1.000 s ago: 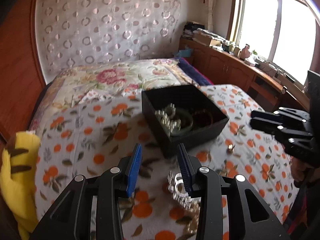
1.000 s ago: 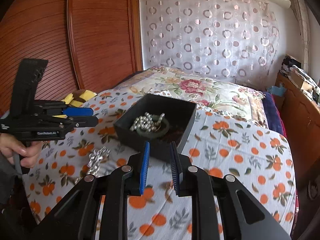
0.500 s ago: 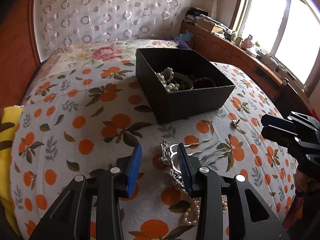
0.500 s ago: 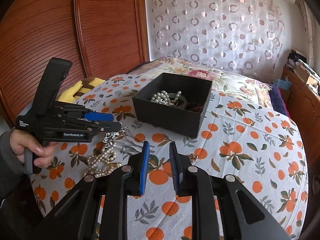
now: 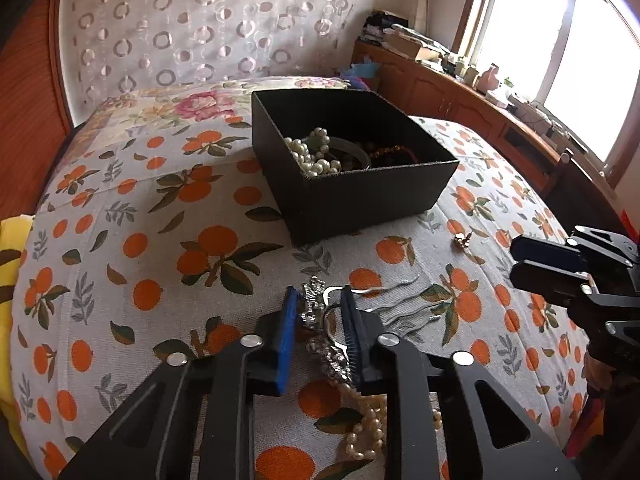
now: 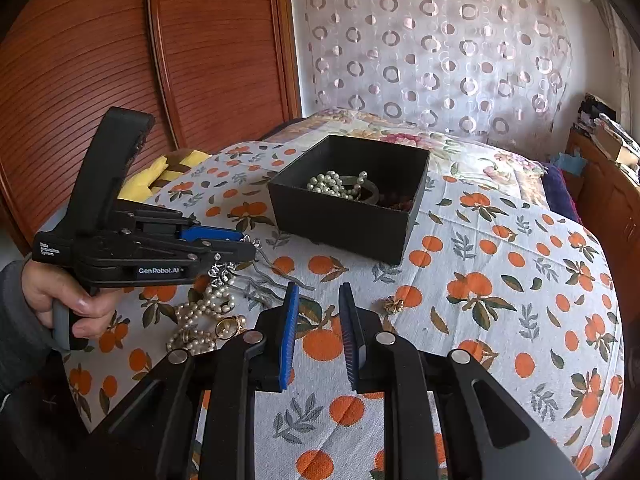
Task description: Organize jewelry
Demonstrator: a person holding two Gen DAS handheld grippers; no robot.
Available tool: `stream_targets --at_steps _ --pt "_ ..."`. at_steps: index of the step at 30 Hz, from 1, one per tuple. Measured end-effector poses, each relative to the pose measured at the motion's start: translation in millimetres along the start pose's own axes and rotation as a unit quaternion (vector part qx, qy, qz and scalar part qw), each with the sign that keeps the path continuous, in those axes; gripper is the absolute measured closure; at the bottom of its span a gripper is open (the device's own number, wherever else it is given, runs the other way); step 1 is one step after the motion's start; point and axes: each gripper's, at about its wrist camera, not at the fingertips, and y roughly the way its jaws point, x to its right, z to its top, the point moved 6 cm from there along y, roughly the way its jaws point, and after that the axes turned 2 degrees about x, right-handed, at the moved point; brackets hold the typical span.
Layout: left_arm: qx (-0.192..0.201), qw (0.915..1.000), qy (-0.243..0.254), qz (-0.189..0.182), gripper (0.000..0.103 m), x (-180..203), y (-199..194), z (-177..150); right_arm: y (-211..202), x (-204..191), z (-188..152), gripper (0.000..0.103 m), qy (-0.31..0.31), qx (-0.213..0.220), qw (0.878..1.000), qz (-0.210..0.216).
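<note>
Black box: open-topped, square, standing on the orange-print bedspread; landmark for all entries.

Contents of the box: a white pearl strand heaped against the near wall; a grey-green bangle beside and partly under the pearls; a dark red bead strand toward the window-side wall.

Loose on the bedspread, in front of the box:
- Silver chain bracelet, sparkling links, well in front of the box's near corner.
- Metal hairpins, wavy, just beside the bracelet on the box side.
- Second pearl strand, tangled, farther from the box than the bracelet.
- Small gold watch lying among these pearls.
- Gold earring, alone, in front of the box's window-side corner and apart from the pile.

Left gripper: jaws closing, narrow gap, the bracelet between the blue pads; whether the pads already press on it cannot be told. A hand holds its grip.

Right gripper: jaws slightly apart, nothing between them, held above bare cloth between the earring and the hairpins.

Yellow cushion: at the bed edge, beyond the box's far-left side.
</note>
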Motion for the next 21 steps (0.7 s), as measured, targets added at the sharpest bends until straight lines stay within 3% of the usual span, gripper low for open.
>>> stream_targets --at_steps 5,6,21 --pt "0.021 0.9997 0.007 0.004 0.094 5 -13 4 2 0 -2 0.081 -0.001 -0.002 1.0 0.0" --pt "0.029 0.9995 0.007 0.006 0.101 7 -17 6 2 0 -2 0.081 -0.001 -0.002 1.0 0.0" --pt "0.106 0.9941 0.002 0.024 0.102 12 -69 24 7 -9 -4 0.081 -0.005 -0.005 1.0 0.01"
